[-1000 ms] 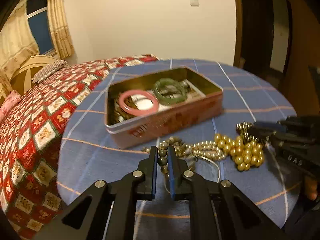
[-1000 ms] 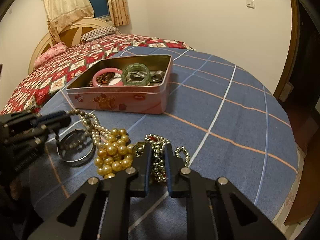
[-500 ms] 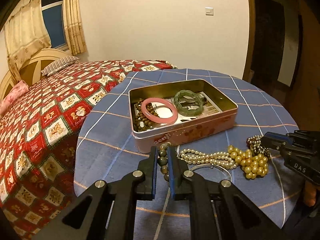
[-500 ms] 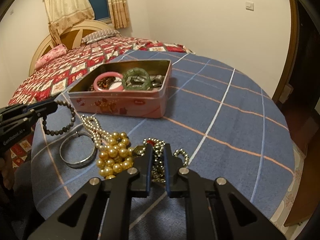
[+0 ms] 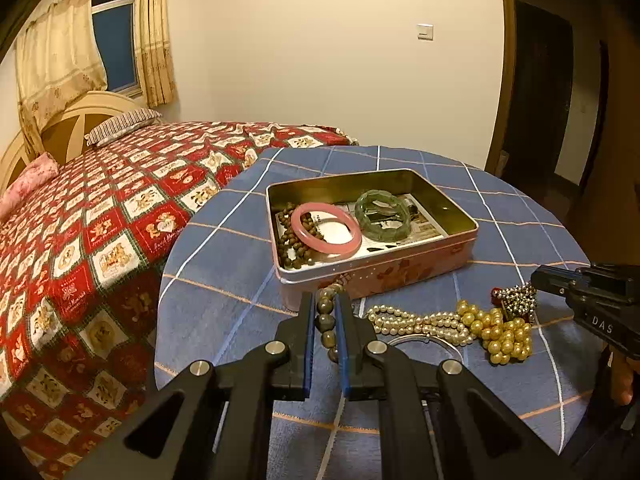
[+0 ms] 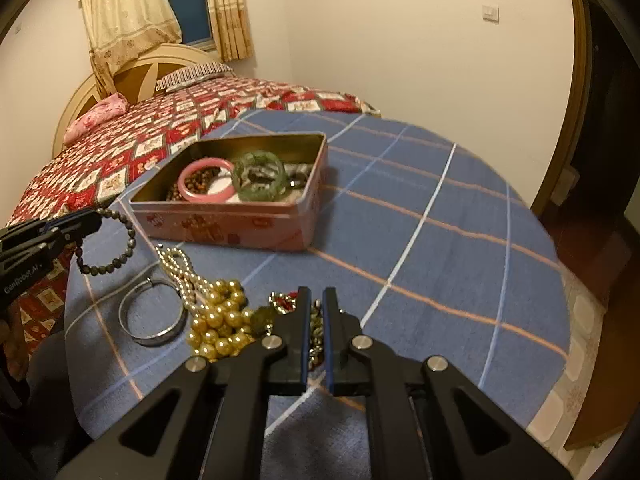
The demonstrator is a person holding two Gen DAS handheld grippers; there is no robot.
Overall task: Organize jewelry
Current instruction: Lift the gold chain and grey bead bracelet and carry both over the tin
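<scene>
My left gripper is shut on a dark bead bracelet and holds it in the air, left of the pink tin; the bracelet hangs from it in the right wrist view. The open pink tin holds a pink bangle, a green bangle and brown beads. My right gripper is shut on a small silver-bead chain, seen beside its tip in the left wrist view. Gold beads, a pearl strand and a silver bangle lie on the blue cloth.
The round table with the blue plaid cloth stands next to a bed with a red patterned cover. The table edge drops off at right toward a wooden door frame.
My left gripper has risen and drawn back with the dark bead bracelet, which now hangs free above the cloth. My right gripper has lifted slightly with the silver-bead chain.
</scene>
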